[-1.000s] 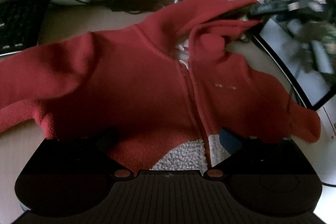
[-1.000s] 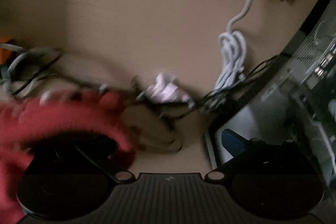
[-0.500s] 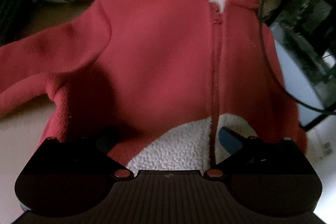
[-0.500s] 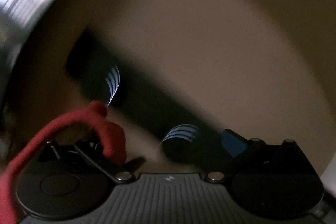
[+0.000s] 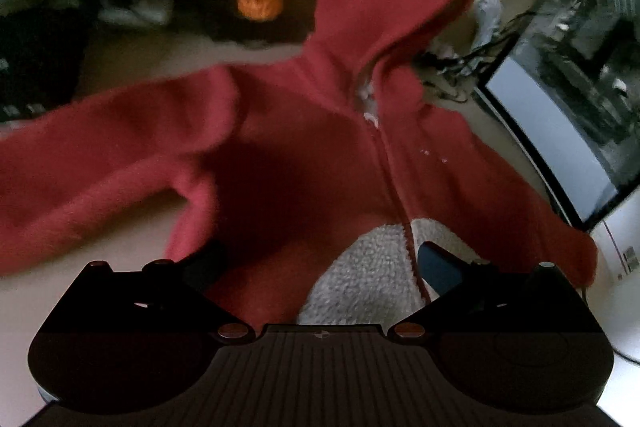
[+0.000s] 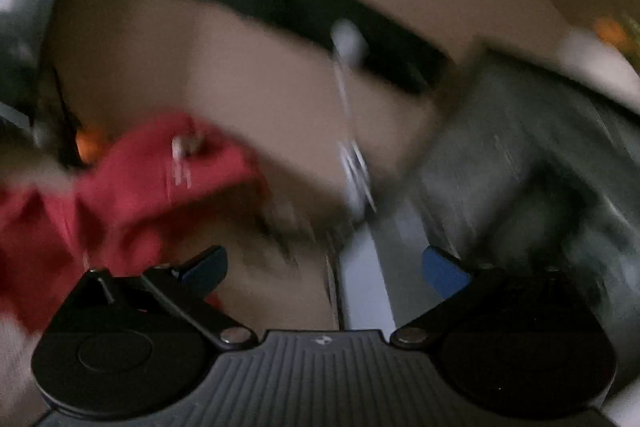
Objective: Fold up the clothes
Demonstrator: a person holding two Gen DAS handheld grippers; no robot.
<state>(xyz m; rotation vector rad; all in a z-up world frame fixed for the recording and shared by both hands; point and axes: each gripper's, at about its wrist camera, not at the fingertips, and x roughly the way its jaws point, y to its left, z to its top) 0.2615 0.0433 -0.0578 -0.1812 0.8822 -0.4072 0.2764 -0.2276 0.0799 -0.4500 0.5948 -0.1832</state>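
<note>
A red fleece zip hoodie (image 5: 304, 155) with white lining lies front-up on the beige desk, hood pointing away, one sleeve stretched out to the left. My left gripper (image 5: 324, 263) is open, its fingers spread over the hem where the white lining (image 5: 368, 271) shows. In the blurred right wrist view the hood (image 6: 160, 171) lies to the left and ahead. My right gripper (image 6: 324, 267) is open and holds nothing, with bare desk between its fingers.
An orange pumpkin toy (image 5: 260, 3), cables (image 5: 452, 67) and a keyboard (image 5: 24, 75) lie along the back of the desk. A glass-sided computer case (image 5: 568, 99) stands at the right. A black power strip (image 6: 280, 7) with a white cable (image 6: 352, 131) is ahead of the right gripper.
My right gripper has let go of the hood and opened, and the hood has dropped back onto the desk. The left view has pulled back from the hoodie.
</note>
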